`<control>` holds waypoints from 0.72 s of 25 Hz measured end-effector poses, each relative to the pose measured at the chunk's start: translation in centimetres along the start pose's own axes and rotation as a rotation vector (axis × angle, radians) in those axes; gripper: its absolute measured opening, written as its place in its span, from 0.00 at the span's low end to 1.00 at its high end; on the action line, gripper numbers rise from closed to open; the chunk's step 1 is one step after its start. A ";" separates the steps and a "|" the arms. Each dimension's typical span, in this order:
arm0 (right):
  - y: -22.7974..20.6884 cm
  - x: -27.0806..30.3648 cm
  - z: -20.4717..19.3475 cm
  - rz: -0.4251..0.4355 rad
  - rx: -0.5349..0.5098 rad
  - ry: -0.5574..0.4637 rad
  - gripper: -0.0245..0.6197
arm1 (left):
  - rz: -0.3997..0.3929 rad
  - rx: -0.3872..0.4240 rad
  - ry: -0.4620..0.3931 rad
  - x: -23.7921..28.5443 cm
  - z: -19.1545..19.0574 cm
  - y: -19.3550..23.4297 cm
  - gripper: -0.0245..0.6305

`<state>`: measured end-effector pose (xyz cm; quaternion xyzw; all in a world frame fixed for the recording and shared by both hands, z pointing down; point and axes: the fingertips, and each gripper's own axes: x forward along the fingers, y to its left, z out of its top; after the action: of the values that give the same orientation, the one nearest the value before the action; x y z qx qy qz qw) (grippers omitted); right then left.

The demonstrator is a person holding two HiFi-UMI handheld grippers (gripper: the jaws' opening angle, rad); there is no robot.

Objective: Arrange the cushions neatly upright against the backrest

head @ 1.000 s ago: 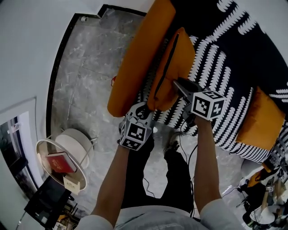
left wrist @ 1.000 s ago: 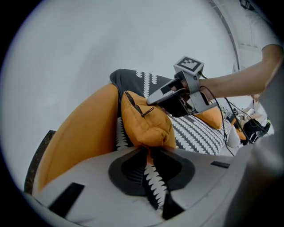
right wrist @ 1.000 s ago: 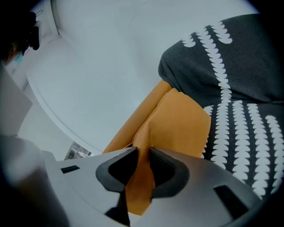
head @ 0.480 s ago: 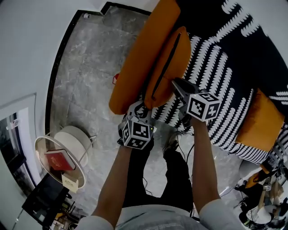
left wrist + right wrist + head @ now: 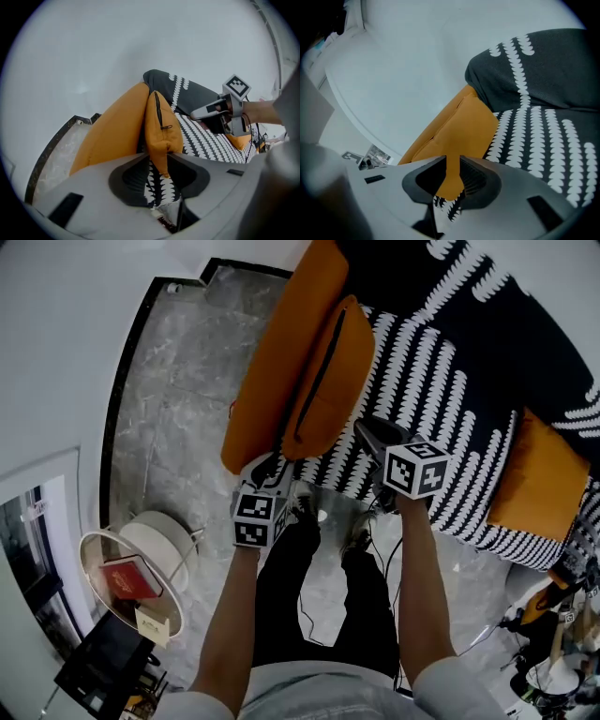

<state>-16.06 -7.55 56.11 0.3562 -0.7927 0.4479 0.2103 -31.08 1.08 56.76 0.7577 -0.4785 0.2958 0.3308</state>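
Cushion (image 5: 330, 381) stands on edge just beside the armrest (image 5: 277, 352), its long axis running away toward the backrest (image 5: 171, 86). Right gripper (image 5: 364, 430) pinches its near edge. Left gripper (image 5: 274, 465) has just been opening, cushion corner loose between its jaws.

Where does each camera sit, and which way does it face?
Head view: on the person's head, looking steeply down at the sofa and floor; arms, legs, left gripper and right gripper show.
Left gripper view: on the left gripper, looking along its jaws, which have just been opening with a corner of the orange cushion between them; the right hand shows.
Right gripper view: on the right gripper, looking along its jaws, just closed on the cushion's edge; no body part shows.
All three share this cushion and the sofa.
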 end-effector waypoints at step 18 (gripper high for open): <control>-4.6 -31.9 -2.8 -0.449 0.186 -0.301 0.15 | -0.182 0.309 -0.071 -6.1 11.6 -14.8 0.10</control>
<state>8.48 5.29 39.29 0.6028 -0.6719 0.4030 0.1507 -18.20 0.00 41.85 0.8496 -0.3682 0.3079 0.2189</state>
